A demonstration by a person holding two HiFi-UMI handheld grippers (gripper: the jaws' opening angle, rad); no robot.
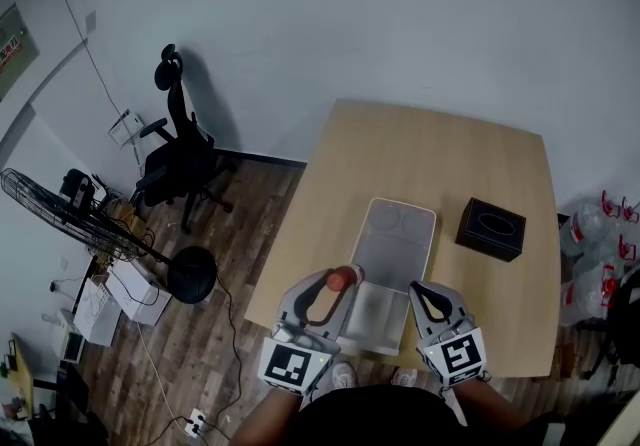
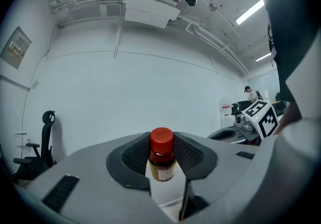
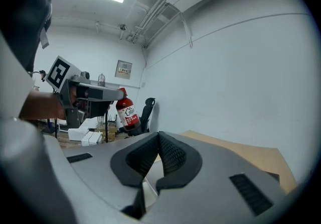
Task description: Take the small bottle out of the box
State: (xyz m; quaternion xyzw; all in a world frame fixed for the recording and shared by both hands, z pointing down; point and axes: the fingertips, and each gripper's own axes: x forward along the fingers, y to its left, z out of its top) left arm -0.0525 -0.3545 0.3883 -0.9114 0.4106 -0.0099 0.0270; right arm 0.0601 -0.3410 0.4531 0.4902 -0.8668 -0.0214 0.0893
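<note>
Left gripper (image 1: 341, 280), small bottle (image 2: 161, 160) clamped — red-capped

One small bottle (image 1: 343, 278) with a red cap, one white box (image 1: 400, 254) and one black box (image 1: 491, 228) are counted, along with a single wooden surface (image 1: 420, 144). Two grippers are seen, the left gripper (image 1: 330, 286) and the right gripper (image 1: 422, 290), each with two jaws. Beside the surface, one black office chair (image 1: 180, 159) and one standing fan (image 1: 70, 214) are counted.
</note>
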